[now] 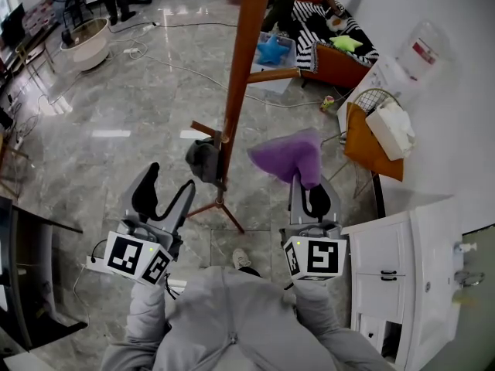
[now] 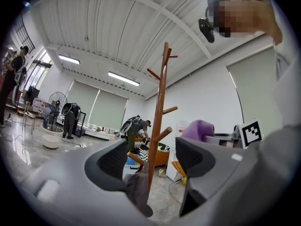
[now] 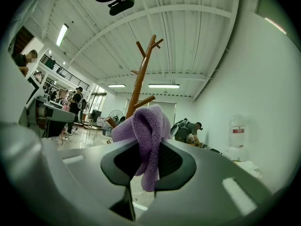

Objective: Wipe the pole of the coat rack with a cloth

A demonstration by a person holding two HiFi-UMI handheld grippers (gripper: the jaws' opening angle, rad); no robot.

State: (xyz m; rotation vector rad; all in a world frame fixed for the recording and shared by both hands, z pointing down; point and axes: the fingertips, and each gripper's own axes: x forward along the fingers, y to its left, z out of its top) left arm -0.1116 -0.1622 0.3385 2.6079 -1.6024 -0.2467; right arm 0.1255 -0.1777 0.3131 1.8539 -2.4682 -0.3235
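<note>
The brown wooden coat rack pole point(image 1: 241, 68) rises through the middle of the head view, with side pegs and a dark grey garment point(image 1: 203, 161) hanging low on it. A purple cloth point(image 1: 290, 157) is pinched in my right gripper point(image 1: 309, 194), just right of the pole and apart from it. In the right gripper view the cloth point(image 3: 148, 138) droops between the shut jaws, with the pole point(image 3: 136, 88) behind it. My left gripper point(image 1: 164, 195) stands open left of the pole, nothing between its fingers. The left gripper view shows the pole point(image 2: 157, 126) beyond the open jaws.
A white cabinet point(image 1: 402, 269) stands at the right, an orange chair point(image 1: 371, 149) with white cloths behind it. A striped sofa point(image 1: 336, 49) with toys lies at the back. The rack's legs point(image 1: 220, 207) spread on the marble floor. People stand far back; cables cross the floor.
</note>
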